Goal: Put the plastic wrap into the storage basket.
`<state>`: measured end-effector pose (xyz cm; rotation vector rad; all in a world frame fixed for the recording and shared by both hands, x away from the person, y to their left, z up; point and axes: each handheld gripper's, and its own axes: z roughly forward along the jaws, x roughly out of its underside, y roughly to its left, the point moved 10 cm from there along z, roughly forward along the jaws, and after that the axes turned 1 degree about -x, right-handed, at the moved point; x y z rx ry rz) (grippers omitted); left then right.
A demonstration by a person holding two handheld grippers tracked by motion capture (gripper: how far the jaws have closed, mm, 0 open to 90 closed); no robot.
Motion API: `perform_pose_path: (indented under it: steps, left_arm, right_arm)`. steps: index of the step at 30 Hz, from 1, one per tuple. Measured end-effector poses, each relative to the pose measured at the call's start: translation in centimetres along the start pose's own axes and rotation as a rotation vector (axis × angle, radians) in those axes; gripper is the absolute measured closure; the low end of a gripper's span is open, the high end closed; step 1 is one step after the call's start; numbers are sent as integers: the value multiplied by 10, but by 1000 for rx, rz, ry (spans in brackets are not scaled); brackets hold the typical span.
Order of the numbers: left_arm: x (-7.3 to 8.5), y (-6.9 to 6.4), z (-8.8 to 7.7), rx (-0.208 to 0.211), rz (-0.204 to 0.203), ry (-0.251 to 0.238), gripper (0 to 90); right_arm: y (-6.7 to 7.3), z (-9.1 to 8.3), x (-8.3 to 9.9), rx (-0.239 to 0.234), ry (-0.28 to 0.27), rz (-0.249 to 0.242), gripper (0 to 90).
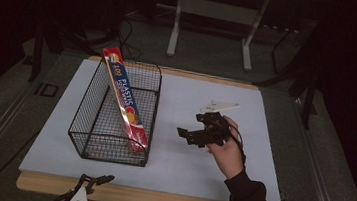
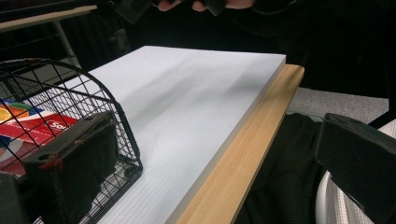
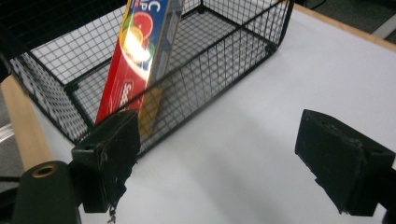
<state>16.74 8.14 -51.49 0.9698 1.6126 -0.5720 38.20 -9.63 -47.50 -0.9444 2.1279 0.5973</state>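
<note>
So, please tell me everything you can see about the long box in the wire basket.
The long box is a slim printed carton, mostly red and blue with fruit-like pictures and white lettering. It looks closed and undamaged. It leans tilted inside the black wire basket, lower end at the near right corner, upper end above the far rim. No gripper touches it.

High view looks down on the whole counter (image 1: 169, 165); both gripper views sit low and close — all share the wire basket (image 1: 114, 114).

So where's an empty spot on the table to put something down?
Most of the white board is bare: the front strip before the wire basket, and the right side beyond the right gripper. The basket is crowded; the long box leans across it.
</note>
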Motion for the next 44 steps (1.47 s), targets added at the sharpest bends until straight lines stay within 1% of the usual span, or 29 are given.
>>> perform_pose_path:
  steps: [7, 11, 14, 15, 18, 20, 22, 24, 26, 27, 30, 31, 35, 38, 40, 44]
  left_arm:
    - [0, 0, 0, 1, 3, 4, 1]
    - [0, 0, 1, 1, 4, 5, 1]
    - [0, 0, 1, 0, 3, 5, 1]
    - [1, 0, 1, 0, 3, 6, 1]
    - [1, 0, 1, 0, 5, 8, 1]
    - [1, -1, 1, 1, 4, 7, 1]
    - [1, -1, 1, 3, 4, 9, 1]
    - [1, -1, 1, 4, 3, 8, 1]
    - [1, -1, 1, 6, 6, 8, 1]
    - [1, -1, 1, 6, 6, 9, 1]
    - [1, -2, 1, 7, 5, 8, 1]
    - [1, -2, 1, 7, 6, 10, 1]
    - [1, -2, 1, 7, 7, 9, 1]
    - [1, -2, 1, 8, 7, 10, 1]
    - [1, -1, 1, 7, 8, 11, 1]
    - [1, -2, 1, 7, 7, 8, 1]
  right_arm:
    - [-10, -8, 32, 13, 7, 8, 150]
    - [-15, -13, 52, 38, 9, 14, 153]
    - [-18, -16, 65, 42, 10, 31, 147]
    - [-20, -17, 71, 51, 11, 32, 146]
    - [-24, -20, 83, 58, 4, 43, 145]
    - [-24, -23, 89, 53, -14, 58, 144]
    - [-26, -27, 95, 71, -18, 57, 144]
    - [-27, -31, 99, 74, -34, 64, 145]
    - [-27, -33, 101, 75, -32, 67, 145]
    - [-29, -38, 106, 98, -37, 57, 145]
    - [-32, -42, 112, 123, -40, 49, 145]
    - [-33, -43, 114, 123, -38, 52, 145]
    - [-35, -41, 119, 141, -34, 38, 145]
    - [-36, -38, 122, 161, -30, 10, 145]
    - [-36, -36, 124, 168, -21, 0, 145]
    - [-35, -34, 124, 167, -34, -3, 148]
